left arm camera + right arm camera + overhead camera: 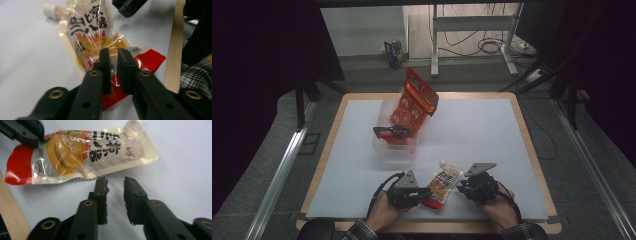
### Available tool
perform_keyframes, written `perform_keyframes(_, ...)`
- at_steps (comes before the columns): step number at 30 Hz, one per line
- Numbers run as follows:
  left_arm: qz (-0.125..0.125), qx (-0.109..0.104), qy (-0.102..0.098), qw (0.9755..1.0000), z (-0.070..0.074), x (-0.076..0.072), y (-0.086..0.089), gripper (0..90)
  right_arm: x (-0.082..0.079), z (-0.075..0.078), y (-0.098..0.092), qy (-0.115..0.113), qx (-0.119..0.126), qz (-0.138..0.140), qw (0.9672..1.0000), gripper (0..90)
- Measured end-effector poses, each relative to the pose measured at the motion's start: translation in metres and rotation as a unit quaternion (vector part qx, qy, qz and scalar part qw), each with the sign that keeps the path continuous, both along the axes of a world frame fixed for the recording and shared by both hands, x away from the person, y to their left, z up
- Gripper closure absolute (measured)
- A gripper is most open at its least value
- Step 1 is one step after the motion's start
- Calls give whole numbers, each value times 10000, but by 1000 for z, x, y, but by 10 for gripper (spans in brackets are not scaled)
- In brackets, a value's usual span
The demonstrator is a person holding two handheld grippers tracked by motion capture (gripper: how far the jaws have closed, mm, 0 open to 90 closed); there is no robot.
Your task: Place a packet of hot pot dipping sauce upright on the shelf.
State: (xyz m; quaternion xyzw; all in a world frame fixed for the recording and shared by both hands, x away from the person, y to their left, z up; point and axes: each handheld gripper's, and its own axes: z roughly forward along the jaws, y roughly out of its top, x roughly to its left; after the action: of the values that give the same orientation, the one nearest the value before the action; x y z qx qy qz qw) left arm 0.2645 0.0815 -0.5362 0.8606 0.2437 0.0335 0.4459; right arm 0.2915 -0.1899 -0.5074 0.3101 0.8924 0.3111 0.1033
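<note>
**Pouch pinched at the near edge of the table**

A white mat [472, 135] covers the wooden table. At far left-centre a clear tub [393, 142] holds an orange packet [414, 100]. Nearer the person, the left gripper [424, 191] has its jaws closed on the red lower edge of the spouted sauce pouch [443, 184], which lies flat on the mat. Just right of it, the right gripper [460, 186] stands slightly open with nothing between its jaws, its tips just short of the pouch.

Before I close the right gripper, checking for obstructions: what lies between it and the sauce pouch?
Nothing: in the right gripper view, only bare white table sheet separates the right gripper from the sauce pouch.
</note>
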Motion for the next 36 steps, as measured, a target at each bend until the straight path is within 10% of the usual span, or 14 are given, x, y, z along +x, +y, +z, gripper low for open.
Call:
perform_keyframes(8, 77, 586, -147, 9981, -5, -4, -3, 900, 6, 1, -6, 50, 237, -128, 9996, 427)
perform_keyframes(20, 95, 654, -252, 9975, -6, -7, -3, 900, 41, -6, -4, 723, 926, -50, 9931, 247)
perform_keyframes(29, 93, 659, -278, 9974, -6, -8, -3, 900, 56, -10, 15, 1416, 1239, 272, 9818, 470)
perform_keyframes(36, 139, 581, -247, 9979, -7, -8, -3, 900, 49, 4, 20, 1118, 1377, 452, 9831, 798)
